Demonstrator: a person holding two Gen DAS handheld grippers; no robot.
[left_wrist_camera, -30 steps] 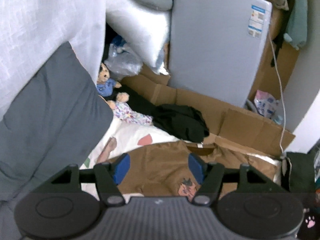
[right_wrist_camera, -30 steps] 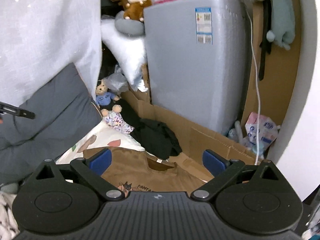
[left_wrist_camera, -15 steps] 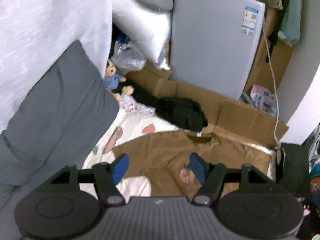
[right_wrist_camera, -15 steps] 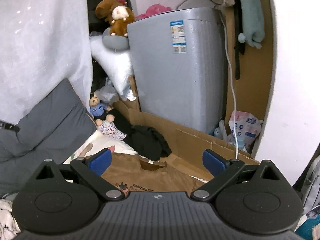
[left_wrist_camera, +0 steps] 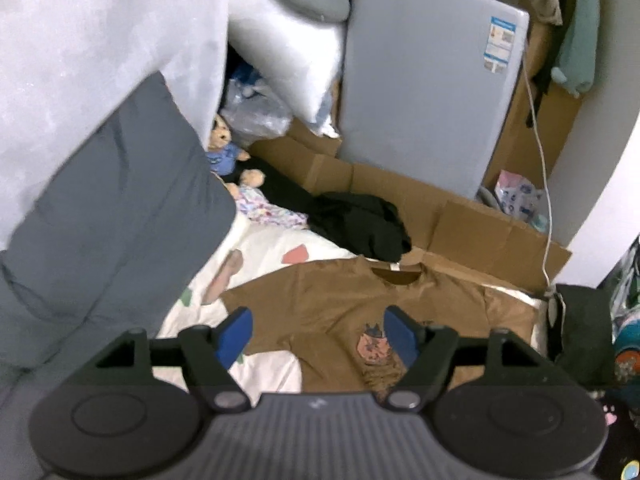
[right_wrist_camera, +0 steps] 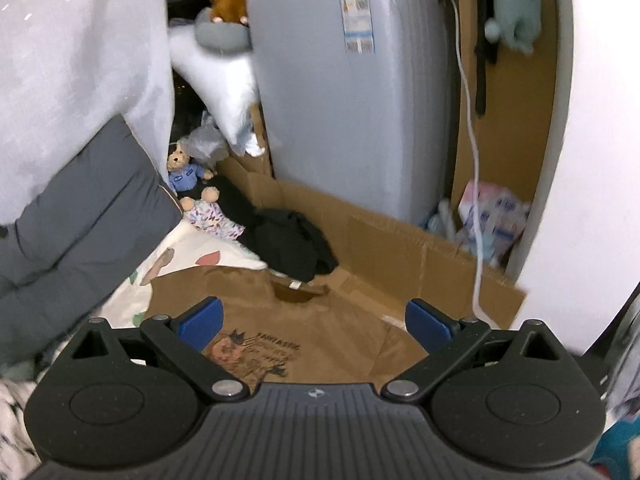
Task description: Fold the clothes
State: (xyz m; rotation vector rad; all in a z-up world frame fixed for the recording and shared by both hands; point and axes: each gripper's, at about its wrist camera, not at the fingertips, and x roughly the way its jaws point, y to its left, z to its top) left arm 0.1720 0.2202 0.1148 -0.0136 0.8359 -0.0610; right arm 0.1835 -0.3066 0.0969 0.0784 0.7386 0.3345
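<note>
At the far left a grey cushion [left_wrist_camera: 108, 216] is leaning against the bed, its near edge sitting just beside the patterned white sheet [left_wrist_camera: 256, 252]. The left gripper [left_wrist_camera: 316, 330] is hovering with its fingers released and nothing between them, above the left half of the brown T-shirt [left_wrist_camera: 340, 300]. The shirt is lying spread face-up on the sheet, collar far, print showing, its left sleeve stretched out toward the cushion. Whether any fold is already in it, the views are not settling. Beyond the collar a black garment [left_wrist_camera: 360, 228] is lying bunched, touching or nearly touching the neckline. The right gripper [right_wrist_camera: 314, 324] is likewise hanging released over the shirt's right side, where the fabric is running onto flattened cardboard [right_wrist_camera: 384, 240].

Risks: a pinch near the collar could be catching the black garment too; the right sleeve could be dragging or snagging on the cardboard edge; a shallow grip could be lifting only the top layer, leaving the fold skewed.
</note>
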